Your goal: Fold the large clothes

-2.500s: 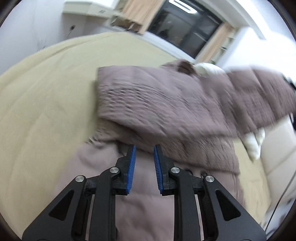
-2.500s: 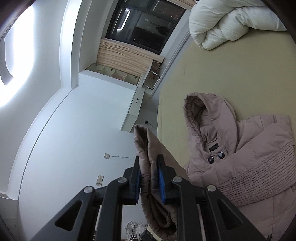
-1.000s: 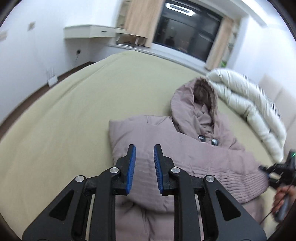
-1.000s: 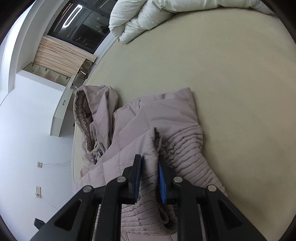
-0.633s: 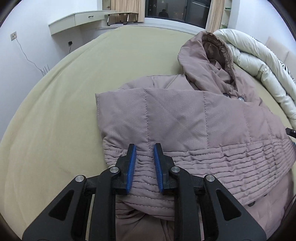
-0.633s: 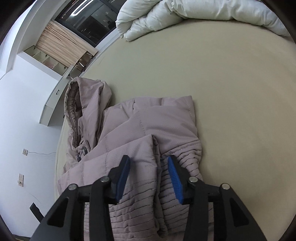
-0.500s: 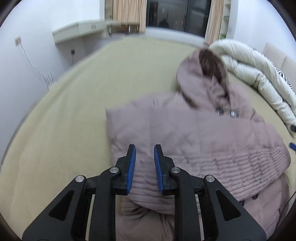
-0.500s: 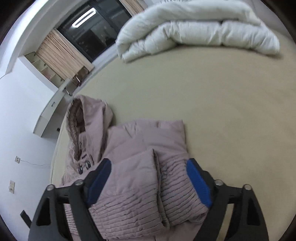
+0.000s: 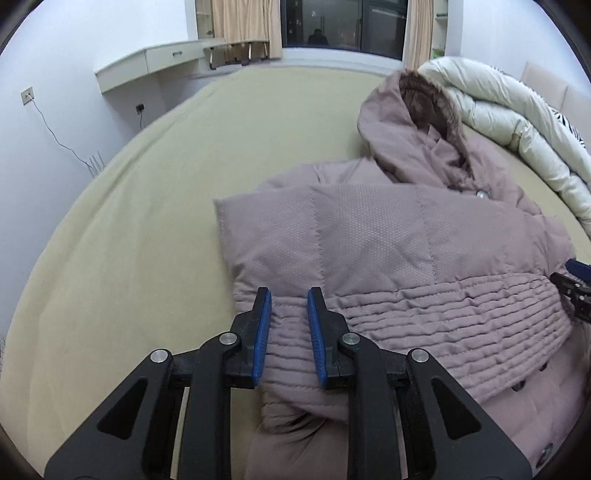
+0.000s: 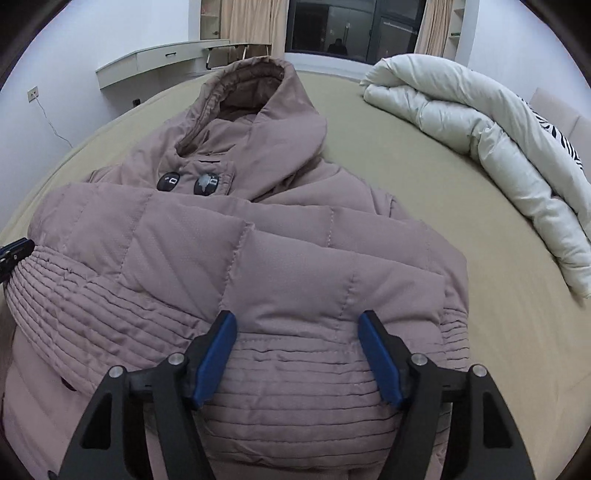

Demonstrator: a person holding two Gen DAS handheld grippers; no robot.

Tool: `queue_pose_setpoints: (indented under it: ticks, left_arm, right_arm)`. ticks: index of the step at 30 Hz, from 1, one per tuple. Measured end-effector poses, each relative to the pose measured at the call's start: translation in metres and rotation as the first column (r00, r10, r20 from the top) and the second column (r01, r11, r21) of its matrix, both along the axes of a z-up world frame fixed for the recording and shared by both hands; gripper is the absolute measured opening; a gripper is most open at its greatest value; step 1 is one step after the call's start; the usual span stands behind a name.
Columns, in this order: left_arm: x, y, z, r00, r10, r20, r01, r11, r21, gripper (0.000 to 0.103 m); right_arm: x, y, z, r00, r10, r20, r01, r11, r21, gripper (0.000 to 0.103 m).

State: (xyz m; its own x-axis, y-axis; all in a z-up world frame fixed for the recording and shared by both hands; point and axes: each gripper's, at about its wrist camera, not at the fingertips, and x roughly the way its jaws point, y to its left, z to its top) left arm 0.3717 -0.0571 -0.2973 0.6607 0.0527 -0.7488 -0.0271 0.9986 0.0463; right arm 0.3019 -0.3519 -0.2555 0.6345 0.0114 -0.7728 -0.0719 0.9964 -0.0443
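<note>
A mauve hooded puffer jacket (image 9: 369, 240) lies front up on the bed, both sleeves folded across its chest. My left gripper (image 9: 289, 325) hovers low over the ribbed cuff (image 9: 424, 306) of the upper sleeve, jaws a narrow gap apart with nothing pinched. In the right wrist view the jacket (image 10: 258, 258) fills the foreground, hood (image 10: 251, 92) at the far end. My right gripper (image 10: 297, 350) stands wide over a ribbed cuff (image 10: 295, 387); its jaws are closing and the pads do not press the cloth. Each gripper's tip shows at the other view's edge: the right gripper (image 9: 570, 291) and the left gripper (image 10: 13, 254).
The bed's olive sheet (image 9: 147, 221) spreads wide to the left of the jacket. A rolled white duvet (image 10: 461, 110) lies along the right side. A wall desk (image 9: 147, 62), curtains and a dark window (image 9: 343, 26) stand beyond the bed.
My right gripper let go of the sleeve it held, opened wide, rolled upright and drew back over the cuff. My left gripper sank closer to the folded sleeve.
</note>
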Motion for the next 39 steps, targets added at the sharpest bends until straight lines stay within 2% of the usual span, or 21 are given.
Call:
queue_pose_setpoints:
  ticks: [2, 3, 5, 6, 7, 9, 10, 11, 14, 16, 19, 20, 22, 23, 24, 27, 30, 36, 37, 38, 39]
  left_arm:
    - [-0.016, 0.009, 0.006, 0.999, 0.024, 0.039, -0.025, 0.999, 0.03, 0.02]
    - [-0.015, 0.009, 0.001, 0.999, 0.04, 0.036, -0.041, 0.998, 0.039, 0.02]
    - [-0.011, 0.011, -0.014, 0.999, 0.023, -0.036, -0.022, 0.999, 0.025, 0.02]
    - [-0.011, 0.011, -0.013, 0.999, 0.021, -0.039, -0.02, 0.999, 0.027, 0.019]
    - [-0.01, 0.01, -0.008, 0.999, 0.017, -0.039, -0.016, 0.999, 0.029, 0.02]
    - [-0.01, 0.007, 0.008, 1.0, 0.021, -0.019, -0.02, 0.999, 0.041, 0.02]
    - [-0.011, 0.007, 0.021, 0.999, 0.029, 0.013, -0.03, 0.999, 0.031, 0.02]
    - [-0.013, 0.007, 0.033, 0.998, 0.039, 0.042, -0.04, 0.999, 0.028, 0.02]
    - [0.001, -0.002, 0.071, 0.991, 0.039, 0.125, -0.043, 0.999, 0.028, 0.02]
    - [0.03, -0.019, 0.082, 0.995, -0.006, 0.096, 0.006, 1.0, 0.007, 0.02]
    - [0.09, -0.058, 0.089, 0.997, -0.056, 0.053, 0.058, 0.998, -0.039, 0.021]
    - [0.115, -0.076, 0.09, 0.996, -0.086, 0.034, 0.088, 0.994, -0.068, 0.025]
    - [0.159, -0.109, 0.089, 0.993, -0.122, -0.01, 0.119, 0.985, -0.124, 0.063]
    - [0.177, -0.124, 0.088, 0.991, -0.128, -0.027, 0.123, 0.984, -0.128, 0.094]
    - [0.191, -0.136, 0.088, 0.991, -0.134, -0.021, 0.13, 0.983, -0.128, 0.098]
    - [0.231, -0.175, 0.08, 0.983, -0.172, -0.068, 0.162, 0.978, -0.133, 0.098]
    - [0.27, -0.199, 0.067, 0.987, -0.138, -0.082, 0.133, 0.989, -0.067, 0.098]
    - [0.327, -0.199, 0.027, 0.988, -0.037, -0.152, 0.024, 0.996, -0.083, 0.097]
    - [0.333, -0.196, 0.022, 0.987, -0.024, -0.156, 0.01, 0.996, -0.085, 0.094]
    - [0.337, -0.192, 0.018, 0.986, -0.02, -0.165, 0.005, 0.996, -0.091, 0.079]
    - [0.342, -0.189, 0.012, 0.982, -0.019, -0.188, 0.002, 0.996, -0.093, 0.055]
  right_arm:
    - [-0.009, -0.008, 0.02, 0.999, -0.024, 0.035, 0.02, 0.996, 0.092, 0.067]
    - [-0.013, -0.01, 0.028, 0.997, -0.032, 0.065, 0.025, 0.994, 0.107, 0.067]
    - [-0.013, -0.01, 0.026, 0.997, -0.043, 0.069, 0.037, 0.995, 0.09, 0.07]
    - [-0.005, -0.008, 0.012, 1.0, -0.022, 0.006, 0.022, 0.997, 0.08, 0.075]
    - [0.0, -0.003, -0.004, 0.999, 0.007, -0.037, -0.005, 0.999, 0.05, 0.079]
    - [-0.003, 0.005, -0.008, 0.999, 0.034, -0.005, -0.034, 0.999, -0.02, 0.08]
    - [-0.003, 0.005, -0.003, 0.999, 0.034, -0.013, -0.035, 0.999, -0.015, 0.08]
    - [-0.002, 0.0, 0.005, 0.999, 0.032, -0.012, -0.031, 0.999, 0.026, 0.078]
    - [-0.001, -0.03, 0.043, 0.995, -0.028, 0.1, 0.008, 0.982, 0.187, 0.079]
    - [0.008, -0.043, 0.063, 0.988, -0.062, 0.141, 0.028, 0.973, 0.231, 0.079]
    - [0.024, -0.051, 0.076, 0.989, -0.054, 0.137, 0.012, 0.956, 0.292, 0.079]
    - [0.028, -0.051, 0.078, 0.989, -0.05, 0.137, 0.007, 0.956, 0.294, 0.079]
    - [0.036, -0.047, 0.076, 0.991, -0.019, 0.133, -0.021, 0.955, 0.297, 0.079]
    - [0.037, -0.045, 0.072, 0.992, -0.01, 0.126, -0.028, 0.954, 0.299, 0.079]
    - [0.039, -0.044, 0.067, 0.993, -0.002, 0.117, -0.034, 0.952, 0.305, 0.079]
    - [0.048, -0.041, 0.048, 0.996, 0.015, 0.09, -0.043, 0.949, 0.312, 0.079]
    - [0.059, -0.039, 0.034, 0.997, 0.018, 0.073, -0.04, 0.948, 0.316, 0.079]
    - [0.065, -0.034, 0.022, 0.996, 0.044, 0.071, -0.066, 0.937, 0.342, 0.079]
    - [0.065, -0.033, 0.02, 0.996, 0.053, 0.07, -0.074, 0.937, 0.342, 0.079]
    - [0.064, -0.032, 0.018, 0.996, 0.057, 0.072, -0.079, 0.938, 0.338, 0.079]
    - [0.064, -0.031, 0.018, 0.995, 0.063, 0.074, -0.084, 0.938, 0.336, 0.079]
